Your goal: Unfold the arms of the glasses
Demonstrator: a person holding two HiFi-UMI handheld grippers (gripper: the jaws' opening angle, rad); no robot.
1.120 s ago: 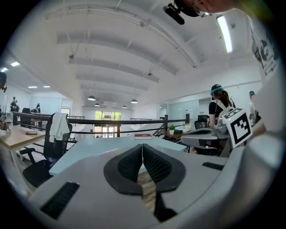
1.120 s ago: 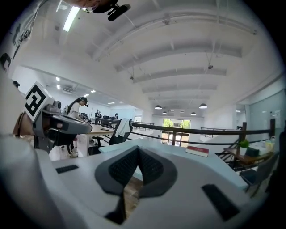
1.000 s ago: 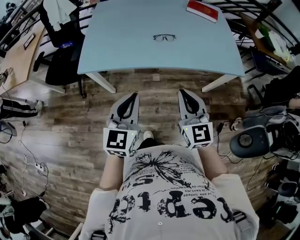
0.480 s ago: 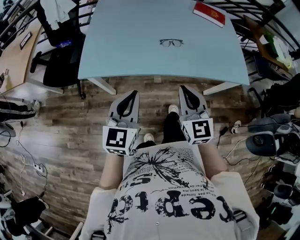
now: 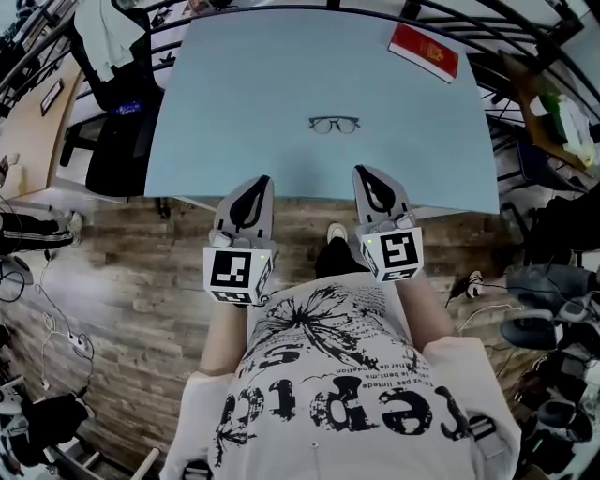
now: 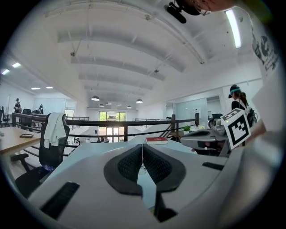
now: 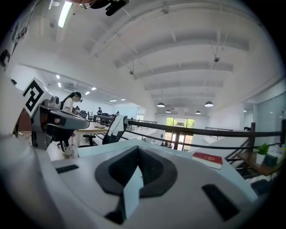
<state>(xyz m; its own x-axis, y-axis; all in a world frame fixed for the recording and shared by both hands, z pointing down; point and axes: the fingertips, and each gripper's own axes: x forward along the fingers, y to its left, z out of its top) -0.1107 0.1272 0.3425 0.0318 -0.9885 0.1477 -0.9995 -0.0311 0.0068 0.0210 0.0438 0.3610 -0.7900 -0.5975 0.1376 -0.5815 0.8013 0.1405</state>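
The dark-framed glasses (image 5: 334,124) lie on the light blue table (image 5: 234,103), near its middle, arms folded as far as I can tell. Both grippers are held side by side at the table's near edge, pointing at the glasses but well short of them. My left gripper (image 5: 260,180) (image 6: 142,147) is shut with nothing between its black pads. My right gripper (image 5: 362,171) (image 7: 137,150) is shut and empty too. Each gripper shows in the other's view: the right gripper (image 6: 210,136) and the left gripper (image 7: 58,118).
A red book (image 5: 424,52) (image 7: 208,159) (image 6: 156,140) lies at the table's far right corner. A black office chair (image 5: 117,141) with a white garment (image 5: 103,28) stands left of the table. Cables and gear (image 5: 553,309) crowd the floor at right. A railing (image 7: 201,132) runs behind the table.
The person has walked up to the table. Both grippers have moved forward from over the wood floor to the table's near edge, still shut. The glasses have not moved on the table.
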